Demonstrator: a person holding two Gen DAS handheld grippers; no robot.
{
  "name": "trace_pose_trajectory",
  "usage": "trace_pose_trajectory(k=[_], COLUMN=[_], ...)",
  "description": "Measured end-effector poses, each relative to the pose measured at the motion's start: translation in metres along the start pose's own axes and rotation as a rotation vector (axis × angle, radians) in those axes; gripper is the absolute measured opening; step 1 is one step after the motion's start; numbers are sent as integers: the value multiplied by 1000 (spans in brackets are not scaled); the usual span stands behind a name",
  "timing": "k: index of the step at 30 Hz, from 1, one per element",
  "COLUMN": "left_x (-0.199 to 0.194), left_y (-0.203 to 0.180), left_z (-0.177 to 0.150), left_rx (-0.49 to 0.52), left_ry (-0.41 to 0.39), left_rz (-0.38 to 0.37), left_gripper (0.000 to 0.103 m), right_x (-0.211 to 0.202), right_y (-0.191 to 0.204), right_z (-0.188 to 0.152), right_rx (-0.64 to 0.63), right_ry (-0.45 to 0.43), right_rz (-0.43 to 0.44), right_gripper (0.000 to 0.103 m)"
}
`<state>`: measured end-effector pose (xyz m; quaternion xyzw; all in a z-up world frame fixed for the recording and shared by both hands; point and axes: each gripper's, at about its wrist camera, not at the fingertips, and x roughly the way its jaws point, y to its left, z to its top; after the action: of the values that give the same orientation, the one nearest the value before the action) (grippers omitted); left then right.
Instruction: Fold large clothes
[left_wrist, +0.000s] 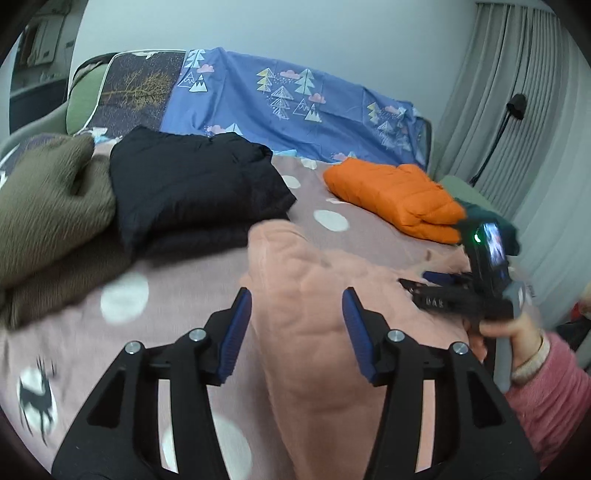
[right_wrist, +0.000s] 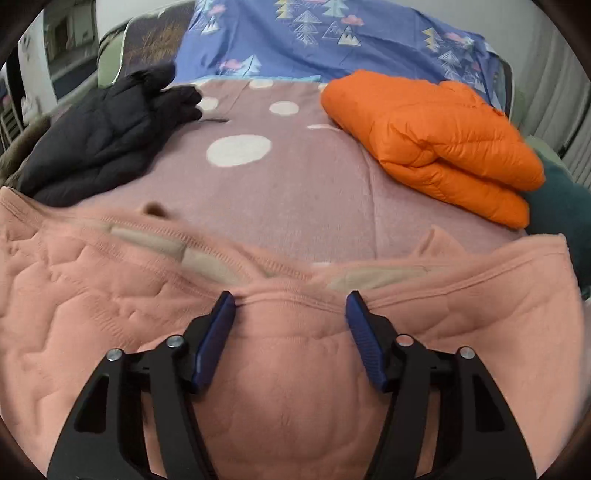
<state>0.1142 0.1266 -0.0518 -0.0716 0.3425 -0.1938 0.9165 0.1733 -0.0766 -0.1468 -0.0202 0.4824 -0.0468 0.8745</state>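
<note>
Garment: the peach quilted garment (right_wrist: 110, 280) lies on the bed in front of me, spread wide, with a raised fold (left_wrist: 303, 295) running toward the left camera.
Left tongs: my left tongs (left_wrist: 297, 328) are wide open and hold nothing; the raised fold of the garment lies between the two blue pads (left_wrist: 236, 332), but I cannot tell if they touch it.
Right tongs: my right tongs (right_wrist: 290, 332) are also wide open and empty, and their tips are at the upper hem of the garment (right_wrist: 295, 295).
Right hand: in the left view my hand (left_wrist: 517, 332), in a pink sleeve, holds the handle of the right tool.
Bed: the bed cover (right_wrist: 295, 184) is dusty pink with white dots.
Other clothes: a folded black jacket (left_wrist: 195, 188) lies at the left beside an olive knit (left_wrist: 48, 206); a folded orange puffer jacket (right_wrist: 443, 144) lies at the right, well apart from the black one.
Behind: a blue sheet with trees (left_wrist: 295, 96) hangs at the far end.
</note>
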Motion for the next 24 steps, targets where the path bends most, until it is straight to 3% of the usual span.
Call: trace_pose_trajectory(k=[3,6,7,11,16,21,23,24], left_x=[36,77,84,81,78,83,89,91], left_y=[-6,3,11,39,42,51,59,63], left_z=[7,-5,-14,-21,-17,-15,-19,-22], left_rx=[71,78,62,-102,-91,-132,-183,-212], left_ry=[54,152,142,140,153,195,209,209], left_rz=[73,135,127,2,-34,-129,-190,-209], left_gripper=[52,61,67,68,68,68,71,72], right_x=[-1,2,0,-7,-54,-97,-79,-62], right_y=[0,-4,-2,-3,-3,12,17,17], right_z=[-1,-3,-4,-3,-12,-41,-45,-48], right_rx=[-8,1,3,5,14,-34,-41,-28], right_ry=[-9,-16,-18,-28,-82,-94,-23,21], right_rz=[2,21,23,34,37,129,133,142], right_gripper=[64,64,64,64,64,64,64,70])
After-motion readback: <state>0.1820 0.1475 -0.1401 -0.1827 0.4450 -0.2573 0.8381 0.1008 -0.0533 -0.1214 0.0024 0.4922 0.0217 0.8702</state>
